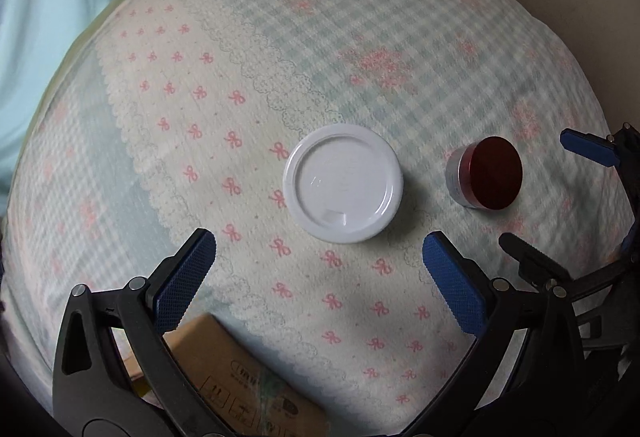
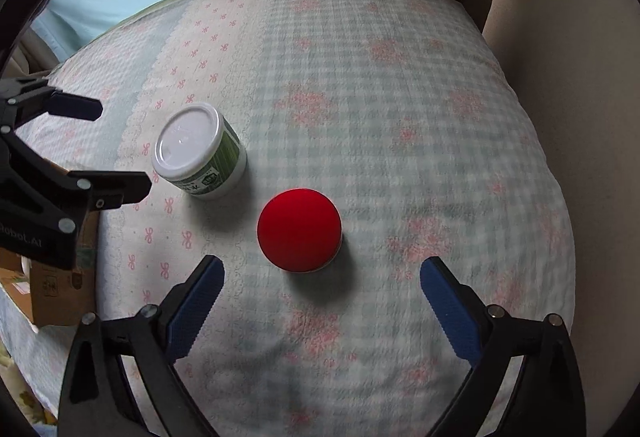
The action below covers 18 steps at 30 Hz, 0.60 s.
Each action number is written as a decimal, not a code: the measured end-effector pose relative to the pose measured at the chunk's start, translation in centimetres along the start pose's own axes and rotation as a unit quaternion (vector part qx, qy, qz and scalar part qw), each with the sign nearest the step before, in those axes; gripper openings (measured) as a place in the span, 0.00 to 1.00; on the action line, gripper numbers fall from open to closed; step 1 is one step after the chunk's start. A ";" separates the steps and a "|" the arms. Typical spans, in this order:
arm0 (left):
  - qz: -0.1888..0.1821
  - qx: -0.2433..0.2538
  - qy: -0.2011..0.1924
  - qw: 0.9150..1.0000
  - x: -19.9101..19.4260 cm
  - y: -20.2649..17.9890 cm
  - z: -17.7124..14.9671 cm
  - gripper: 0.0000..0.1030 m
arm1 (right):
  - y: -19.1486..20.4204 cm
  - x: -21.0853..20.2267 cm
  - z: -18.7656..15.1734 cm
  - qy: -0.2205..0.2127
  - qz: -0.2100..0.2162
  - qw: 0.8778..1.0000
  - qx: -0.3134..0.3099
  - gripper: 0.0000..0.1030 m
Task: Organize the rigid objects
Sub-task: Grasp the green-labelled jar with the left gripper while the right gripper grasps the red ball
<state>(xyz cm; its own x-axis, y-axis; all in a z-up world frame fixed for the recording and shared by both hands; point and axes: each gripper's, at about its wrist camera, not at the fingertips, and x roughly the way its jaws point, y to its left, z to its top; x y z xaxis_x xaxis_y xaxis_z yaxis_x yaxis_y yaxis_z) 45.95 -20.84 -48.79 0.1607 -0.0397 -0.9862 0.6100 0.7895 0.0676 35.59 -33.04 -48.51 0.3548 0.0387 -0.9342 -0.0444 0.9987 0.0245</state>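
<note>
On a patterned bedcover [image 2: 400,117], both tools stand wide open and hold nothing. The left tool [image 1: 320,257] hangs over the white-lidded jar [image 1: 343,183], which sits upright at 12 o'clock from its tips. The red-lidded tin [image 2: 299,230] sits at 12 o'clock from the right tool [image 2: 322,277], near the jar's 4 o'clock side, apart from it. A cardboard box [image 1: 236,369] lies at 7 o'clock.

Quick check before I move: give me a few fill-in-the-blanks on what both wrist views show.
1. The jar with the green label has a ____ lid.
2. The small tin has a ____ lid.
3. Both the left tool and the right tool are ____.
4. Both containers rest on a patterned ____.

Missing: white; red; open; cloth
</note>
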 end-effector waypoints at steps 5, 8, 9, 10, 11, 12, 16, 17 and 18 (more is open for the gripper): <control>0.014 0.013 0.011 1.000 3.2 -0.6 1.1 0.94 | 1.3 2.4 -0.1 -0.026 0.002 0.998 -0.054 0.82; 0.011 0.005 0.014 1.000 4.3 -0.5 1.6 0.93 | 1.6 3.7 0.1 -0.023 0.007 0.998 -0.059 0.72; 0.007 0.003 0.013 1.000 4.6 -0.5 1.7 0.89 | 1.6 4.1 0.1 -0.020 0.009 0.998 -0.062 0.68; 0.005 0.004 0.014 1.000 4.8 -0.6 1.9 0.86 | 1.8 4.4 0.1 -0.019 0.007 0.998 -0.065 0.65; 0.003 0.005 0.017 1.000 5.0 -0.7 2.0 0.84 | 1.8 4.6 0.1 -0.020 0.008 0.998 -0.066 0.62; 0.004 0.005 0.017 1.000 5.2 -0.8 2.1 0.82 | 1.7 4.7 0.1 -0.019 0.013 0.998 -0.065 0.60; -0.010 0.002 0.013 1.000 5.4 -1.1 2.5 0.68 | 1.2 4.6 0.3 -0.025 0.015 0.998 -0.053 0.53; -0.008 0.002 0.010 1.000 5.4 -1.2 2.7 0.68 | 1.1 4.8 0.4 -0.026 0.013 0.998 -0.051 0.48; -0.007 0.001 0.008 1.000 5.4 -1.2 2.7 0.68 | 0.9 4.8 0.4 -0.025 0.017 0.998 -0.047 0.49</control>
<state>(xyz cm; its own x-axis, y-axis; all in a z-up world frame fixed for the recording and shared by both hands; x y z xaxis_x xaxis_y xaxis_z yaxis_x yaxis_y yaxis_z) 48.15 -23.62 -53.84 0.1397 -0.0400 -0.9894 0.6139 0.7874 0.0549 37.59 -31.92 -52.85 0.3979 0.0761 -0.9143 -0.1439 0.9894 0.0197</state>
